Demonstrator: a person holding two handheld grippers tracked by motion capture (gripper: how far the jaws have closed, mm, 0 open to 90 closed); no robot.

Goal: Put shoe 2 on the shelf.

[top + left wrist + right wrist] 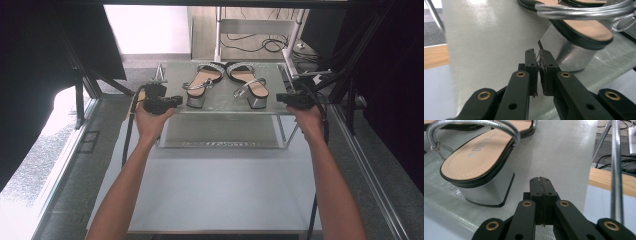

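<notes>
- The sheet (225, 100), a thin translucent woven plastic, lies over the top of a rack (285, 137); two sandals (227, 80) stand on it, heels toward its near edge.
- The left gripper (172, 101) has its jaws pinched on the sheet's near-left edge, beside one heel.
- The right gripper (282, 97) is clamped on the near-right edge, beside the other heel.
- The sheet looks light, limp and slick; the block-heeled sandals are stiff and likely to slide or tip if it tilts, so grip the edges and keep them level.

sandals (227, 80) on sheet (175, 82) | sheet atop rack (280, 131)
</notes>
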